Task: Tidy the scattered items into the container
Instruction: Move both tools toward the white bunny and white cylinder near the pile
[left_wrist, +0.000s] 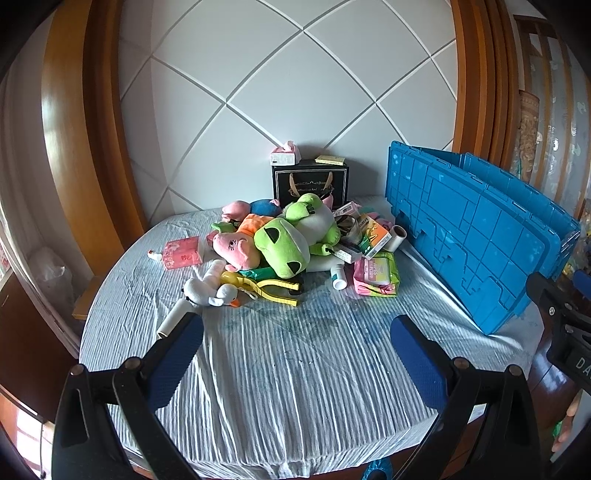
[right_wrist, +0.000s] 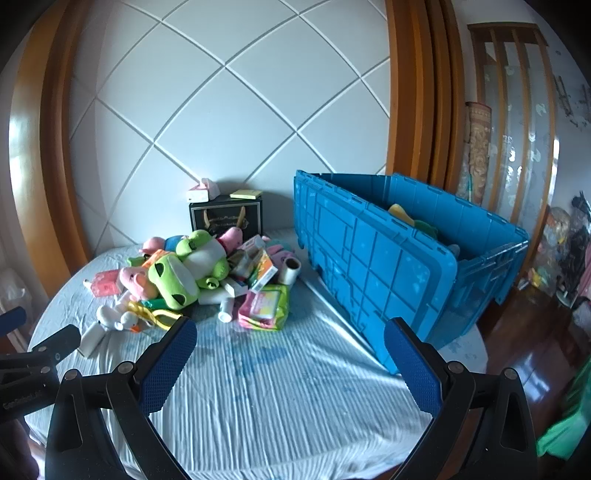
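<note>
Two hand-held grippers hang over the near part of a striped blue-white sheet, both spread wide and holding nothing: the left hand-held gripper (left_wrist: 295, 354) at the bottom of the left wrist view, the right hand-held gripper (right_wrist: 291, 356) at the bottom of the right wrist view. The sheet covers what may be a bed (left_wrist: 295, 387) or a padded top; the fisheye bends its edges, so I cannot tell which. Its near half lies bare, giving open room between the fingers and the pile.

Scattered items sit heaped in the middle of the frame, toward the far wall. A green frog plush (left_wrist: 291, 240) lies on top, its long axis running from upper right to lower left, head toward the camera. Beside it lies a pink pig plush (left_wrist: 238, 251), and a white duck plush (left_wrist: 212, 291) lies at the pile's near left, touching yellow tongs (left_wrist: 269, 286). A white bottle (left_wrist: 338, 277) and a pink-green wipes pack (left_wrist: 375, 273) rest at the near right; a white tube (left_wrist: 173, 319) lies apart at lower left.

At the right stands the blue crate (right_wrist: 388, 266), its long side running from centre to lower right, its lid flap hanging open against that side. Some soft things already show inside.

Against the wall stands a black gift box (left_wrist: 310, 184) with gold lettering too small to read.
</note>
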